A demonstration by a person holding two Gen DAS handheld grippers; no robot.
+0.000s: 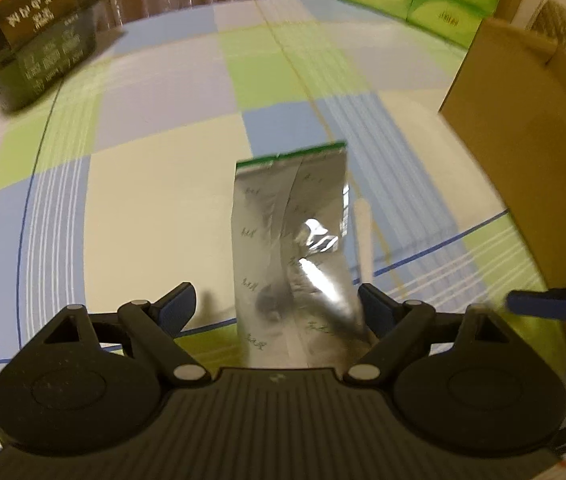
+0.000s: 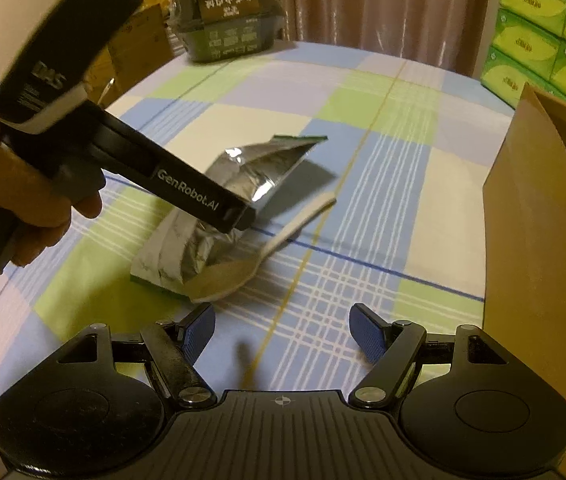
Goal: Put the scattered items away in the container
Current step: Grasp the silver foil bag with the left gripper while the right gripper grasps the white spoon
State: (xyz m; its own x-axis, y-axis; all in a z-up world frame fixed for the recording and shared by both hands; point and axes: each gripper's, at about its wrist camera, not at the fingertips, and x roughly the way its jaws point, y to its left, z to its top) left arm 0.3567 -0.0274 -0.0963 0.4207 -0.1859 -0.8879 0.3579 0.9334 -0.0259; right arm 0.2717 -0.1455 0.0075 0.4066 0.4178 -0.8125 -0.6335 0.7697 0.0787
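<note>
Cardboard box [image 2: 539, 216]: standing open on the table [image 2: 383, 152], contents hidden.
Left gripper [image 1: 277, 306]: fingers spreading around the foil packet [image 1: 295, 240].
Right gripper [image 2: 283, 332]: hovering open, holding nothing.

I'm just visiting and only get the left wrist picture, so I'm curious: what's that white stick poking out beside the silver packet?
Observer: A white plastic spoon. The right wrist view shows its bowl lying against the silver packet.
Operator: Is the other gripper carrying anything?
Observer: No. The right gripper is open and empty, just short of the spoon.
Operator: Is the packet sealed?
Observer: From that side, its far end looks torn open.
</note>
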